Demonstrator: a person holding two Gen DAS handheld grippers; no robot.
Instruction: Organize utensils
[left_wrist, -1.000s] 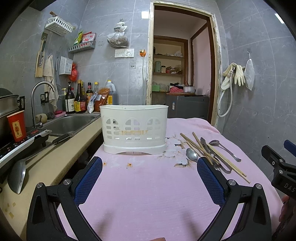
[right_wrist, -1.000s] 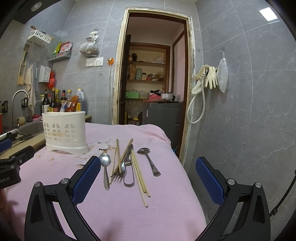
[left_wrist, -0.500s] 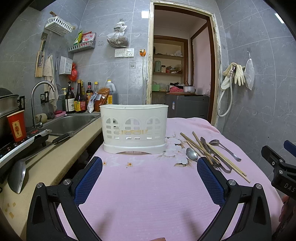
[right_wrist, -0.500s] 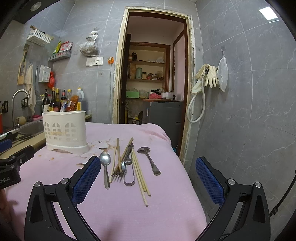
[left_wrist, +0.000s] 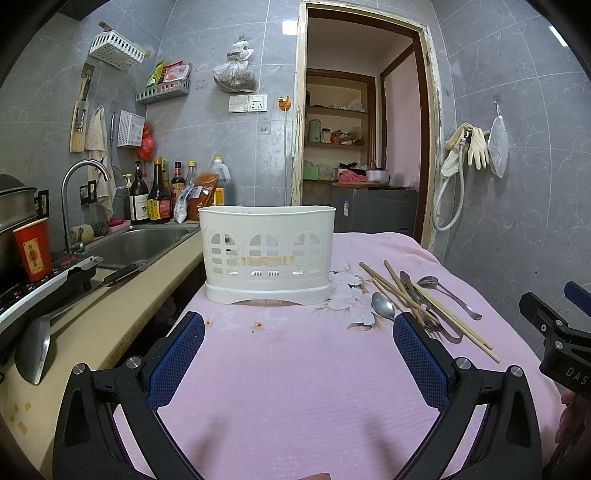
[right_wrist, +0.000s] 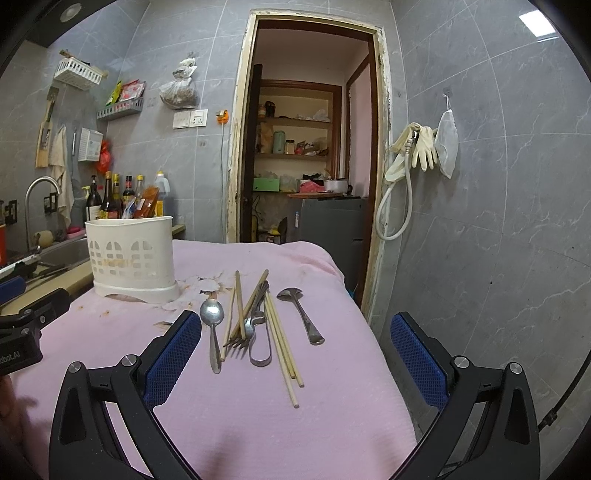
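A white plastic utensil caddy stands on the pink cloth; it also shows at the left in the right wrist view. To its right lies a pile of utensils: a spoon, a fork, several wooden chopsticks, a ladle-like spoon and tongs. The pile also shows in the left wrist view. My left gripper is open and empty, facing the caddy. My right gripper is open and empty, just short of the pile.
A counter with a sink, bottles, a red cup and a ladle runs along the left. The table's right edge drops off beside a grey wall. A doorway is behind.
The right gripper has edged slightly closer to the utensil pile. The left gripper has barely moved.
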